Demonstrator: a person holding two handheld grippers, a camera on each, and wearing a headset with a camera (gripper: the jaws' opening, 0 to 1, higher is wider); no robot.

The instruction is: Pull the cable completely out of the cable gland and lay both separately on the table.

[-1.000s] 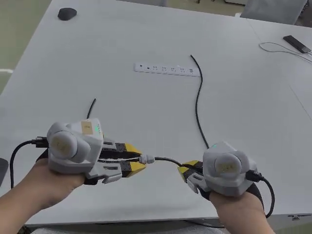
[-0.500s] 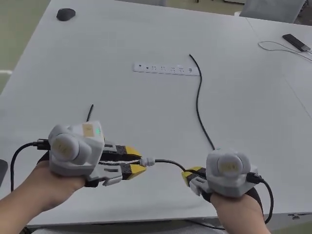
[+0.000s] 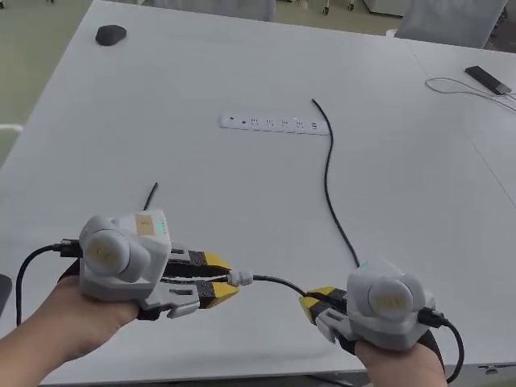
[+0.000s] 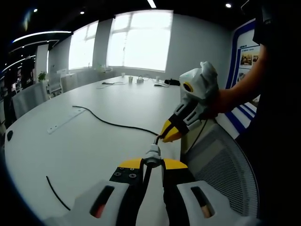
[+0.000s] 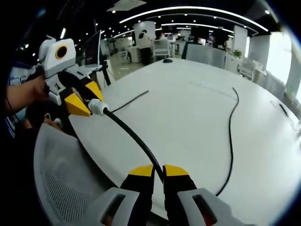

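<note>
My left gripper [image 3: 228, 281] is shut on the white cable gland [image 3: 239, 279] at the near edge of the table; the gland [image 4: 152, 155] pokes out between its yellow jaw tips. A black cable [image 3: 278, 282] runs from the gland to my right gripper [image 3: 310, 303], which is shut on it. In the right gripper view the cable [image 5: 131, 134] stretches from my right gripper [image 5: 158, 170] up to the gland [image 5: 98, 108]. Beyond the right gripper the cable [image 3: 327, 177] trails across the table toward the power strip. The other end [image 3: 151, 196] lies behind the left gripper.
A white power strip [image 3: 274, 124] lies mid-table. A black mouse [image 3: 110, 35] sits at the far left corner. At the far right are a dark remote [image 3: 488, 80] and a thin white cord [image 3: 459, 87]. The white table [image 3: 201, 177] is bare between the grippers and the strip.
The two grippers have drawn slightly farther apart and nearer the table's front edge, so a longer stretch of cable spans between them. The head camera tilted a little.
</note>
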